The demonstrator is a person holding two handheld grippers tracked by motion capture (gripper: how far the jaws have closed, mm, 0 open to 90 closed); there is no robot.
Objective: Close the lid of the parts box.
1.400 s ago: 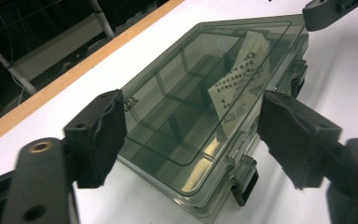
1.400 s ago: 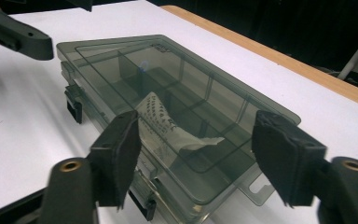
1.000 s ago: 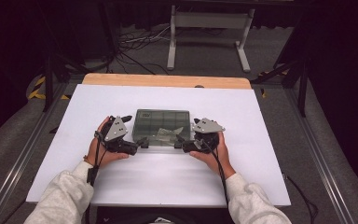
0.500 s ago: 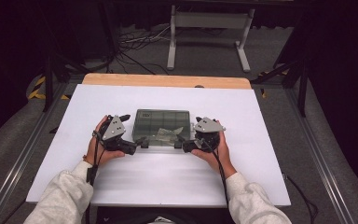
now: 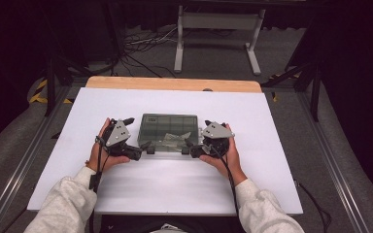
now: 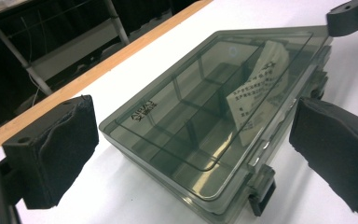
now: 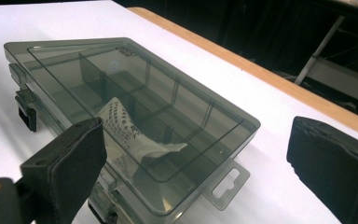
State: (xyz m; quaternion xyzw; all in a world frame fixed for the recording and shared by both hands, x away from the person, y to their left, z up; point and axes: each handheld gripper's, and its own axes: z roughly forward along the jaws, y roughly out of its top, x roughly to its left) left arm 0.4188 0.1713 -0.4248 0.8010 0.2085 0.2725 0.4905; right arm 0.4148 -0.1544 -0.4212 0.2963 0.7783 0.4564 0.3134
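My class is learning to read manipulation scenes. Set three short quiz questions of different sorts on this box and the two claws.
1. True or false: the lid of the organiser box is shut.
2. What lies inside the box? A) a printed paper B) screws C) a pen
3. Fill in: both the left claw and the right claw are ____.

Key: 1 true; 2 A; 3 open, one at each near corner of the box.
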